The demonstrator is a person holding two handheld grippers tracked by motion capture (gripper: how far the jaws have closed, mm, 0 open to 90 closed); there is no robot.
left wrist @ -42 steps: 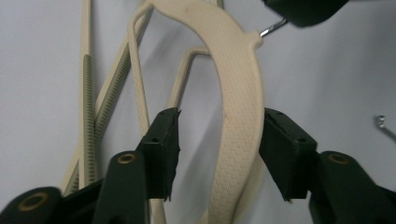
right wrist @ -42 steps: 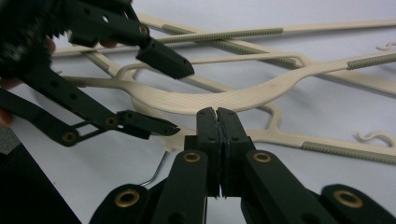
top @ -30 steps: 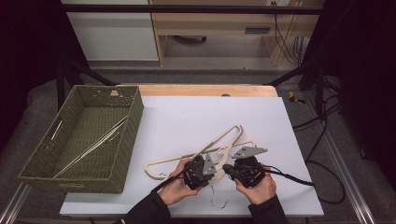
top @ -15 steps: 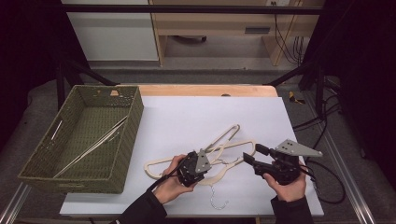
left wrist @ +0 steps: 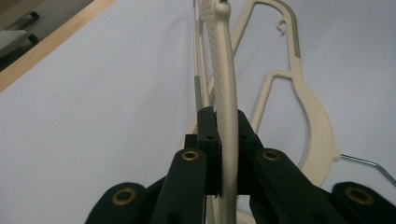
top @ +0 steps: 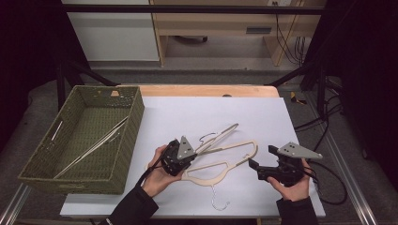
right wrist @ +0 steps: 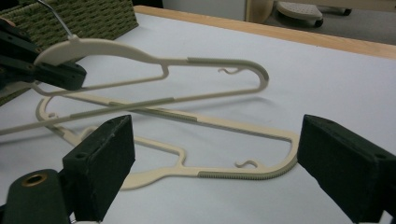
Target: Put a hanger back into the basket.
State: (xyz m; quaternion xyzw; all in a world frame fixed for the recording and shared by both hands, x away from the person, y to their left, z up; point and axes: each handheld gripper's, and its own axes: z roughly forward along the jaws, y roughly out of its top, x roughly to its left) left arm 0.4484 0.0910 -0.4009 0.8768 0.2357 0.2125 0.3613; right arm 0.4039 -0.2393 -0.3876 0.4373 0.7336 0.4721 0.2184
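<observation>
Two cream plastic hangers lie at the middle of the white table. My left gripper [top: 189,163] [left wrist: 226,122] has just closed and is shut on the upper hanger [top: 224,135] [left wrist: 224,70] near its neck. It holds that hanger tilted on edge above the table, the metal hook up [right wrist: 56,16]. The second hanger [top: 220,167] [right wrist: 243,175] lies flat beneath, its hook [top: 218,202] pointing to the front edge. My right gripper [top: 262,157] [right wrist: 219,140] is right of both hangers, clear of them. Its jaws have just been opening and stand wide with nothing between the pads.
A green woven basket [top: 129,129] stands at the table's left with several thin pale rods or hangers [top: 94,147] inside. A wooden strip [top: 206,90] runs along the far edge. The right gripper's cable [top: 328,185] trails off at the right.
My right gripper has drawn away from the hangers to the right and its jaws have opened wide. The left gripper has raised and tilted the hanger it grips.
</observation>
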